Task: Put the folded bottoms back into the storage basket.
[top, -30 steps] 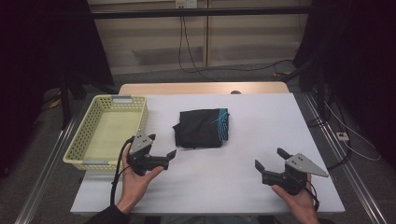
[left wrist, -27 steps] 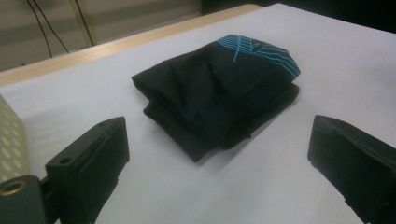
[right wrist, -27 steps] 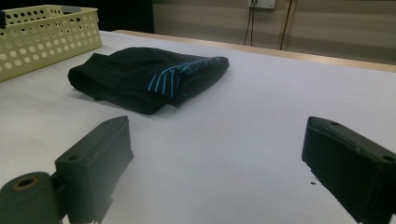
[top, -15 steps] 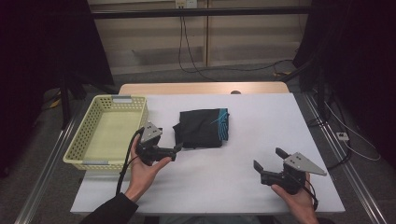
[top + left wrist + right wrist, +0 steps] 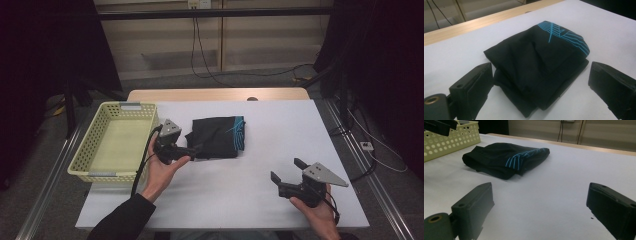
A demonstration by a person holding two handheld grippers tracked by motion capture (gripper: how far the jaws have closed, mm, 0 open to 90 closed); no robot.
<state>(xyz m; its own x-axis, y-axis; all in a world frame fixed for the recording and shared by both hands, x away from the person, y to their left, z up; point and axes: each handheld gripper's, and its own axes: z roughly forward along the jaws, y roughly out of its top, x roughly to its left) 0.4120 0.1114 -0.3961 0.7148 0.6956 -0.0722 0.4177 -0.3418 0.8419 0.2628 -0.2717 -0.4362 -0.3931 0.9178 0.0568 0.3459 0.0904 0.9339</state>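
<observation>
My left gripper (image 5: 536, 82) has closed in on the shorts (image 5: 216, 136), jaws spread around their edge; right gripper (image 5: 290, 175) waits, jaws spread; I judge a pinch comes next.

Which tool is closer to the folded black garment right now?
Left. The left tool is at the folded black garment's near-left edge, jaws open; the right tool is well off, near the front-right.

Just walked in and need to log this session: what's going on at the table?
A person holds a gripper in each hand. The left gripper is at the folded black garment, jaws open on either side of its near edge, not yet closed. The right gripper waits open over the bare white table. A yellow basket stands to the left.
</observation>
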